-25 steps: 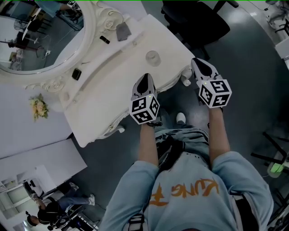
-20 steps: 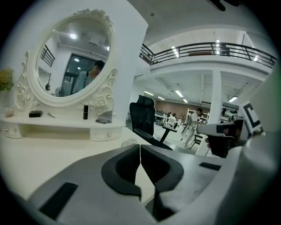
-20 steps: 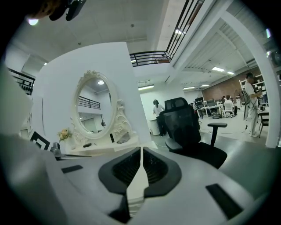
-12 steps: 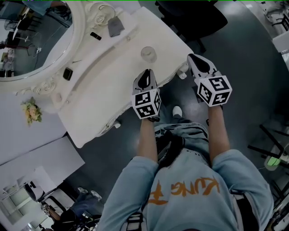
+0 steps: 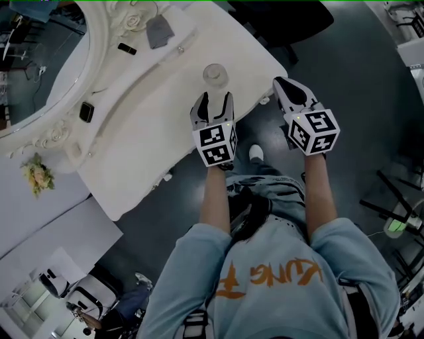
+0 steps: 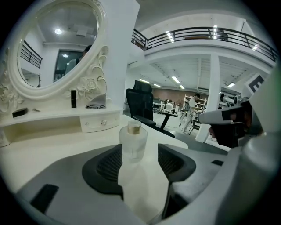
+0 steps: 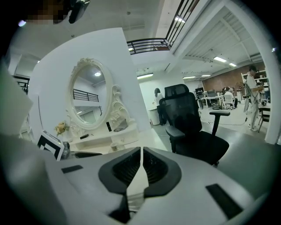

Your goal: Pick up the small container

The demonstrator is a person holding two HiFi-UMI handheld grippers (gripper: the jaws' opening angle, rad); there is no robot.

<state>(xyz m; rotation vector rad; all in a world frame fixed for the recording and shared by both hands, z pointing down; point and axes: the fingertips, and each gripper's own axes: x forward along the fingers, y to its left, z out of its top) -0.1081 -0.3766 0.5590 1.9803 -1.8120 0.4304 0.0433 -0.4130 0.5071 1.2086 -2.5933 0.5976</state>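
Observation:
The small container [image 5: 214, 74] is a frosted glass bottle with a gold neck, upright near the front edge of the white dressing table [image 5: 152, 132]. My left gripper [image 5: 213, 102] hovers just short of it, and its jaws are opening with nothing between them. In the left gripper view the container [image 6: 133, 143] stands a little beyond the fingertips, in line with the gap of the left gripper [image 6: 139, 161]. My right gripper [image 5: 283, 86] hangs off the table's right corner over the floor. In its own view the right gripper [image 7: 141, 158] is shut and empty.
An oval mirror [image 5: 40, 73] in a carved frame backs the table. On its raised shelf lie a grey cloth [image 5: 159, 30] and small black items [image 5: 86, 111]. A black office chair [image 5: 278, 20] stands beyond the table's far corner. Flowers [image 5: 36, 175] sit at the left.
The left gripper has moved forward toward the container and its jaws have gone from shut to open. The right gripper has barely shifted.

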